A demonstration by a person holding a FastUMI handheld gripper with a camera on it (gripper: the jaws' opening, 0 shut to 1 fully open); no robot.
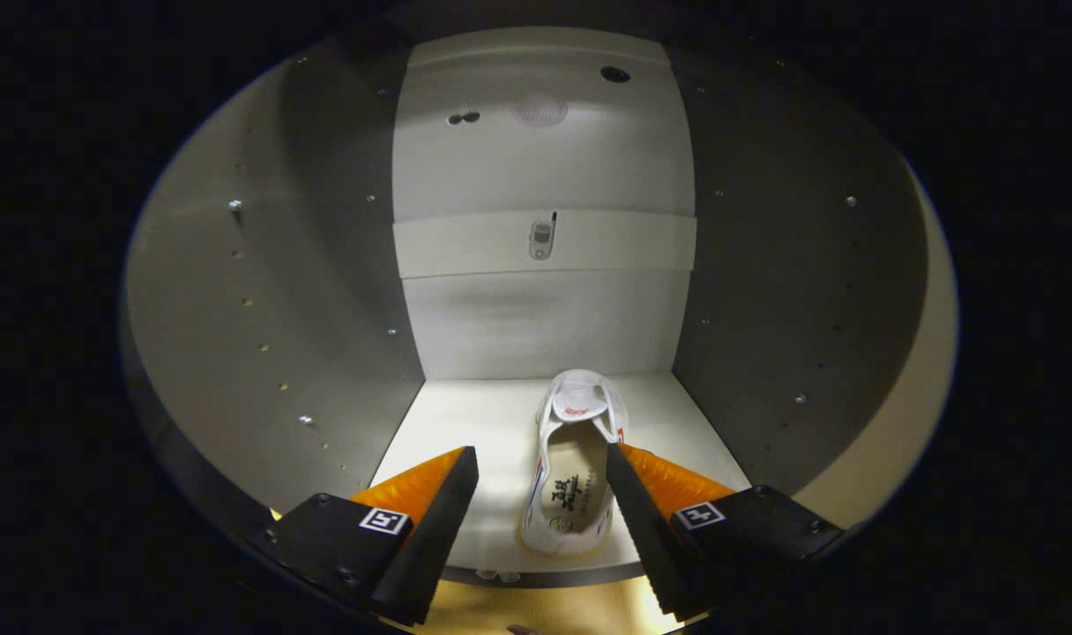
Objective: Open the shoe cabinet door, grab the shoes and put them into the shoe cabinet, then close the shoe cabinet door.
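Shoe (574,467) sits on the cabinet shelf (465,423), toe toward the back wall (545,326). Your gripper (542,481) is spread open, left finger well apart from it, right finger just beside its right edge, gripping nothing.

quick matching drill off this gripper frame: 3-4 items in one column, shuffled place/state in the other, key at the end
Things:
1. shoe
2. claw
3. cross panel on the cabinet's back wall
4. left side wall

Place or state:
A. open, fingers apart, nothing pressed between them
B. lying on the cabinet floor, toe towards the back wall, beside the right finger
C. carries a small metal fitting at its middle
D. dotted with rows of small holes and pegs

Pairs: 1-B, 2-A, 3-C, 4-D
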